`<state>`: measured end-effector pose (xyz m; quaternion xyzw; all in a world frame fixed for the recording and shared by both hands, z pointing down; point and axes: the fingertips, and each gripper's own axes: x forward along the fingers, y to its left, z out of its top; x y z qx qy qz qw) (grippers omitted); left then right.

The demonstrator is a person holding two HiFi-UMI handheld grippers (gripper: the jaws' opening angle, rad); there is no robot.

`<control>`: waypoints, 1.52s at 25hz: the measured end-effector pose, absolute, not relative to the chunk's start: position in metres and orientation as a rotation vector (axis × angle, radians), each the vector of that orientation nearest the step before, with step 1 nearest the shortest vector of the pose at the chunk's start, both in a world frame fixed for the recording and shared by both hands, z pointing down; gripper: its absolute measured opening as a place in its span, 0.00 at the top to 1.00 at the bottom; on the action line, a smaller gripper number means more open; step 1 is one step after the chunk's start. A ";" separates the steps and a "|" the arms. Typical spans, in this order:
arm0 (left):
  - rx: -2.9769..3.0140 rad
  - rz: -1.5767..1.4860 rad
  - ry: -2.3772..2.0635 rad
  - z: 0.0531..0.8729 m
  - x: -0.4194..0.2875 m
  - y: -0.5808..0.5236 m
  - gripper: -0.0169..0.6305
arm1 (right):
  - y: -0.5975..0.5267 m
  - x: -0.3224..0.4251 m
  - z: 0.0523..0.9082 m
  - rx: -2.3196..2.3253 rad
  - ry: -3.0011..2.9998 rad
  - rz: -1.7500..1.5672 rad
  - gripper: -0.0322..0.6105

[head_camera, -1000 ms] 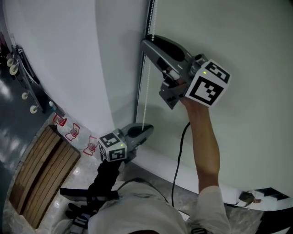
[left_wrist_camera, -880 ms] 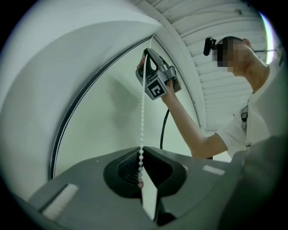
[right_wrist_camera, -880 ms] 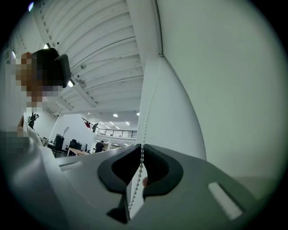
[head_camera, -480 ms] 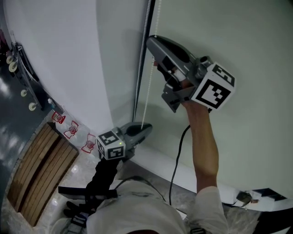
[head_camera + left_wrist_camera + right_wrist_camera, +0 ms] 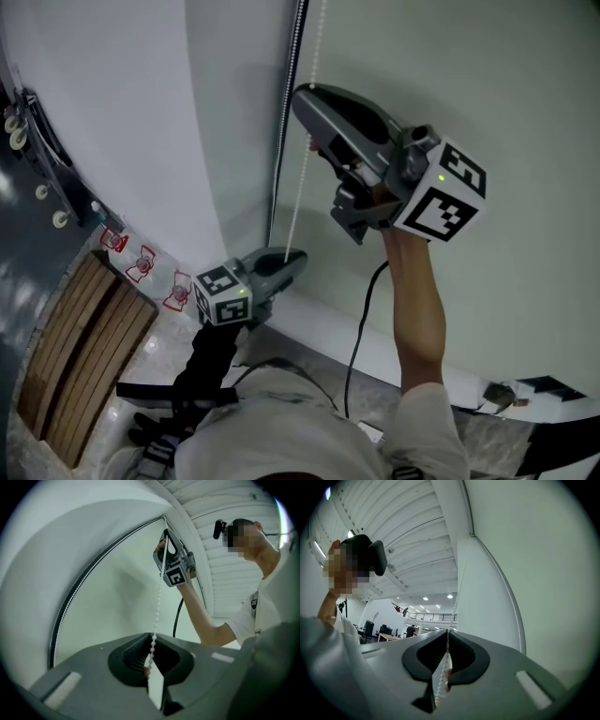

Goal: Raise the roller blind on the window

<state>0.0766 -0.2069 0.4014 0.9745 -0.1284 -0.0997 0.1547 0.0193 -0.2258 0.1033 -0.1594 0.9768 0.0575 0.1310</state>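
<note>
As the arm (image 5: pixel 417 300) reaches up, right gripper (image 5: pixel 302 98) apparently just closed on chain (image 5: pixel 298 202).

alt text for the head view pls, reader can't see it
Seen from above, the person's right tool, whose jaws have just closed on the white bead chain, is raised beside the pale roller blind. The left tool grips the same chain lower down.

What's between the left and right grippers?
A stretch of bead chain, nothing else; the head and left gripper views show it. The left gripper holds it below; the right gripper has just closed its jaws on it above.
</note>
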 end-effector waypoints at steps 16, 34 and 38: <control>2.794 -0.288 -0.354 0.398 0.076 -0.203 0.98 | -0.215 0.015 0.199 -0.542 2.960 0.067 0.93; 2.806 -0.234 -0.383 0.405 0.075 -0.208 0.98 | -0.210 0.012 0.316 -0.534 3.087 -0.237 0.93; 2.809 -0.261 -0.374 0.402 0.073 -0.207 0.98 | -0.214 0.015 0.310 -0.557 3.083 -0.169 0.83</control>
